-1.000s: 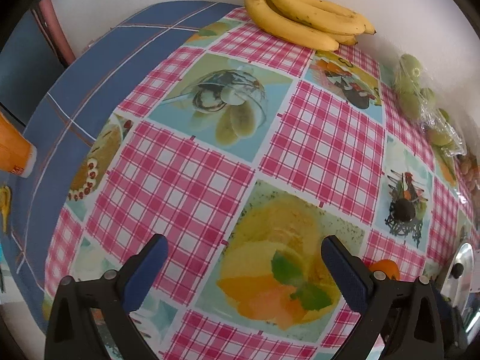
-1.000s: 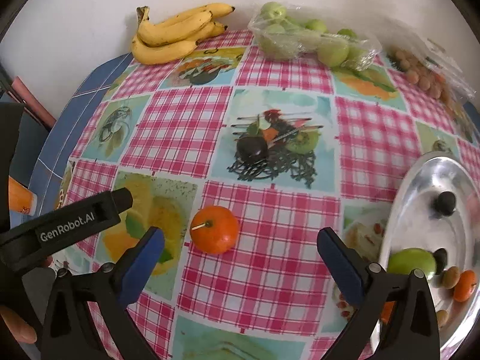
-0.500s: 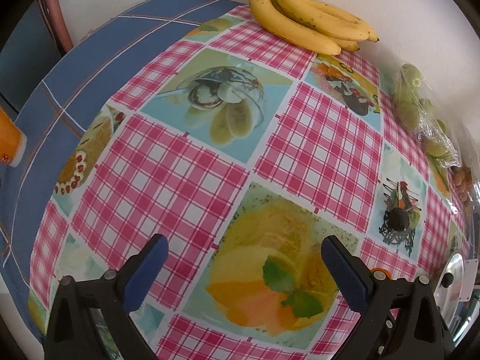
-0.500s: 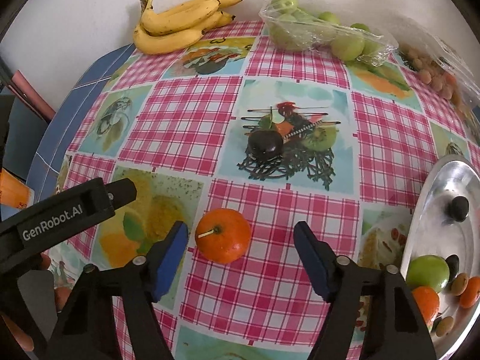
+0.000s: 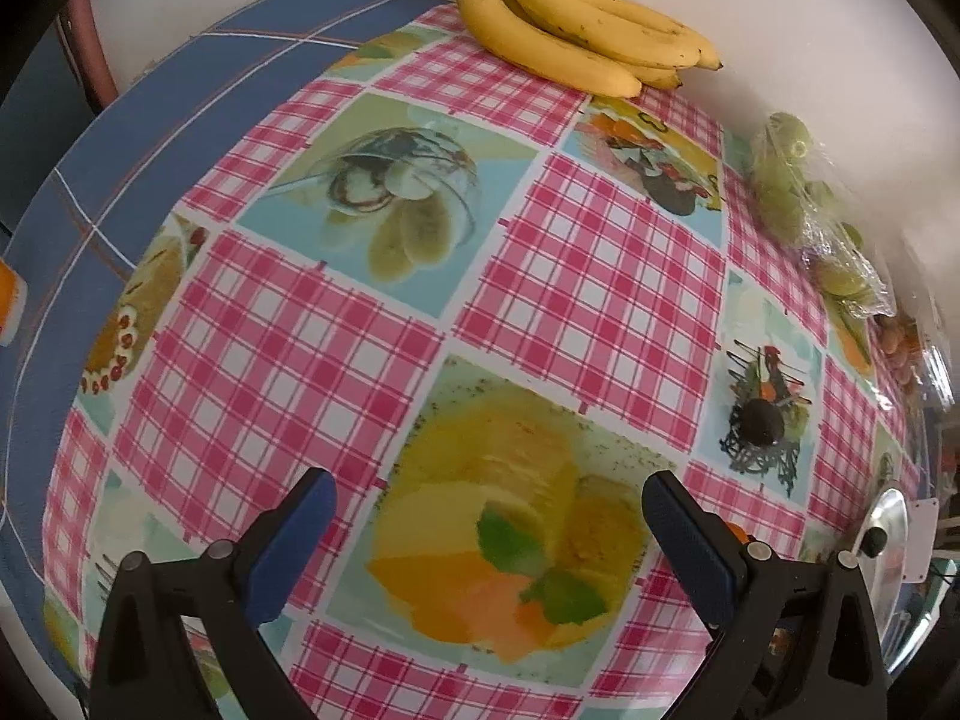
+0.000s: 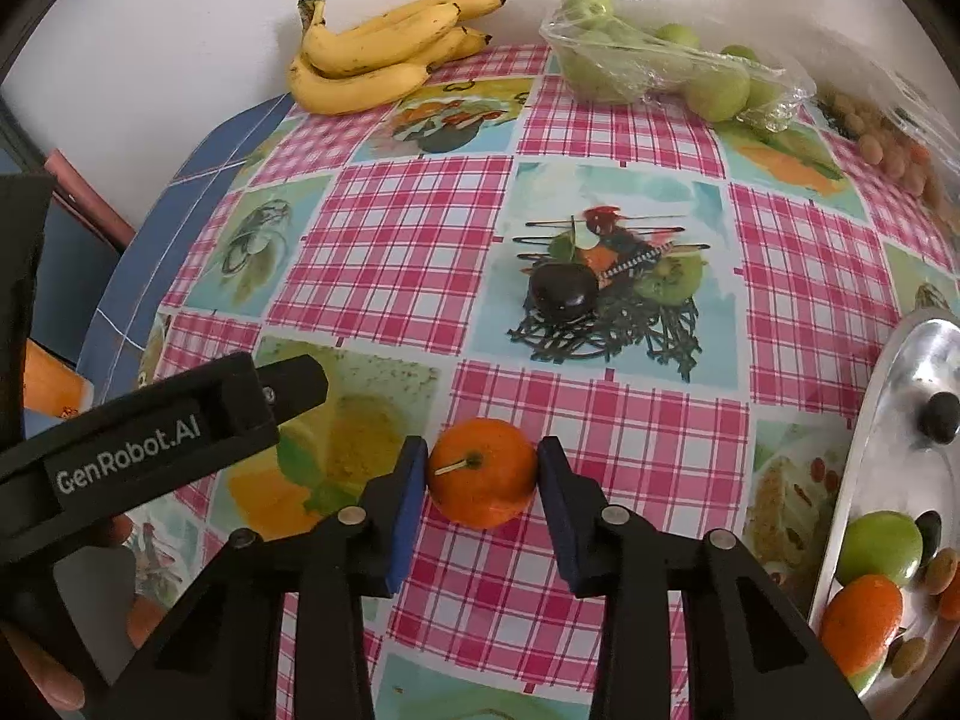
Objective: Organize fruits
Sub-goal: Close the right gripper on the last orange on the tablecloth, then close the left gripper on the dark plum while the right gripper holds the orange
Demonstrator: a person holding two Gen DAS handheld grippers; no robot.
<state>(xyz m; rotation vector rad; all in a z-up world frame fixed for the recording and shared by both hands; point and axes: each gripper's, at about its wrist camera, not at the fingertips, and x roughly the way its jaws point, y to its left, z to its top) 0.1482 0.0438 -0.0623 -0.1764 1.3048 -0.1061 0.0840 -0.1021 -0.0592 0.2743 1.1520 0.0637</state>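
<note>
An orange (image 6: 482,483) with a short stalk lies on the chequered tablecloth, between the blue pads of my right gripper (image 6: 482,451). The jaws are closing, and both pads touch the orange's sides. A steel plate (image 6: 900,372) at the right edge holds a green apple (image 6: 879,546), another orange (image 6: 861,624), a dark plum (image 6: 940,417) and small fruits. My left gripper (image 5: 489,483) hangs open over a printed picture on the cloth, with nothing between its fingers. Its black body (image 6: 150,444) shows to the left in the right wrist view.
Along the wall lie a bunch of bananas (image 6: 378,54), a clear bag of green apples (image 6: 660,69) and a bag of small brown fruits (image 6: 888,144). A dark plum (image 6: 561,294) sits mid-table. The table's blue left edge (image 5: 120,168) drops away.
The right gripper's jaws have come in from wide apart to touch both sides of the orange. The left gripper stays open and has tilted slightly.
</note>
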